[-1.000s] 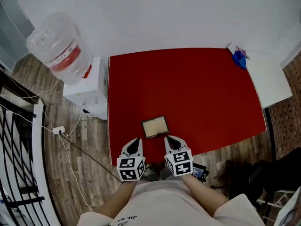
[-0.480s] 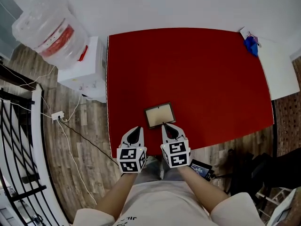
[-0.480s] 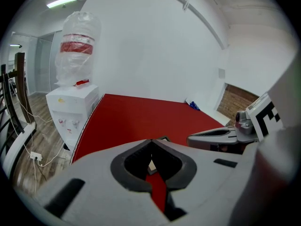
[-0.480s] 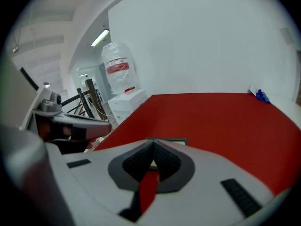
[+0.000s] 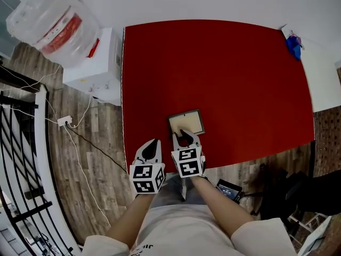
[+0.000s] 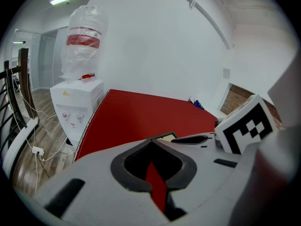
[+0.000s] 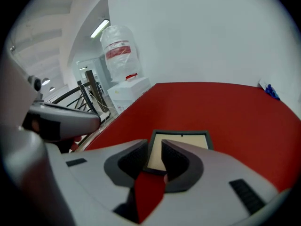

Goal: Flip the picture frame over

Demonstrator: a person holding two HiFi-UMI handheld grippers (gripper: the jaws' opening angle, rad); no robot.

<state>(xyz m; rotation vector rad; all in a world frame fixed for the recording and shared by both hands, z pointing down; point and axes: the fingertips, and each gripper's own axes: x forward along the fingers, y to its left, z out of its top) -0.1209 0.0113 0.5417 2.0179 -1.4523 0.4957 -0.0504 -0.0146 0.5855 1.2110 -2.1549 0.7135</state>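
My right gripper has come down and forward across the near edge of the red table cover. Its fingers, pressed together a moment ago, have just been opening. They now stand apart. The near edge of the picture frame shows in the gap between them, but the pads do not press on it. The frame lies flat at 12 o'clock of that gripper, pale panel up inside a dark border. I cannot tell whether that panel is its face or its back.

My left gripper has dropped too, but trails at 7 o'clock of the frame. Its fingers are closed tip to tip on nothing.

I judge the approach is over and the grasp is about to start, with no flipping done yet. My right fingers sit side by side while the frame lies flat on the cloth. I will probably need to roll the wrist or lever the edge up before I get a hold.

Nothing lies on the cloth near the frame. The water dispenser stands off the table at 10 o'clock, and a blue thing sits at the far corner at 2 o'clock, both well apart. A floor cable runs at 8 o'clock.
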